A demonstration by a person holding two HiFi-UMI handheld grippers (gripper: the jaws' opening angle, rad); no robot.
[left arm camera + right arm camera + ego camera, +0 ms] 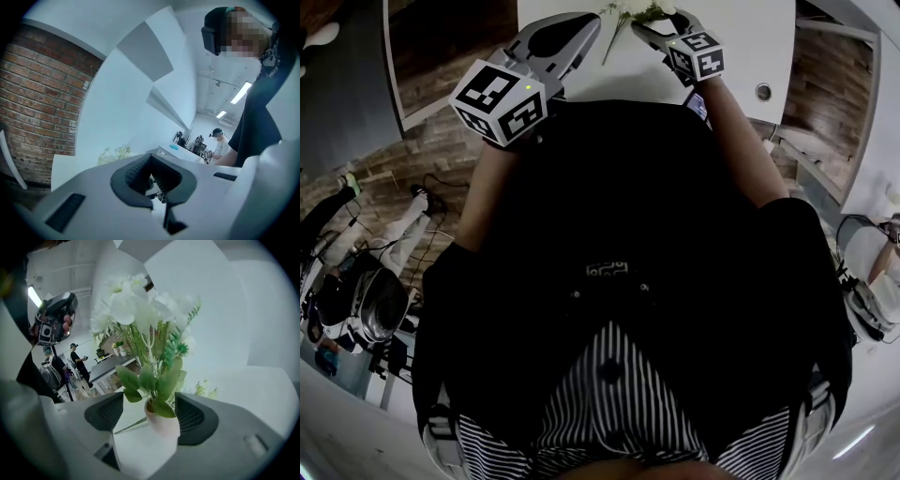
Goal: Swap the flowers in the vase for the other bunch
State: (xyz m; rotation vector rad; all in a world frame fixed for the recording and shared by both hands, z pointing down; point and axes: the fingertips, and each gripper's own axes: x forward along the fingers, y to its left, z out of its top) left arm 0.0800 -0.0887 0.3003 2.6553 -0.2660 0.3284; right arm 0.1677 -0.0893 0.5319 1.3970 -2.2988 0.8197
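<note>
The right gripper (150, 414) is holding its jaws wide apart. The vase is standing between them, and the pads are not squeezing it. The left gripper (154, 180) is showing its jaws together, with nothing in them.

The big white table (741, 37) is carrying everything. The white flowers (136, 310) are standing tall in the little pale vase (163, 423), so a bunch is sitting in the vase right now. I am thinking this fits two times: the old bunch waiting to come out, or the new bunch already in. A small green and yellow clump (206, 389) is lying farther back, too blurry to name. A thin green stem (129, 425) is lying flat just beside the vase.

The vase is looking small under such tall flowers, so it is probably tippy. The right pads should be going slowly and straight, not bumping its side or catching the leaves.

The right gripper view is showing the vase and the gaps beside it. The head view is showing only flower tops and both grippers side by side. The left gripper view is showing the table and a brick wall (42, 93), but no vase.
</note>
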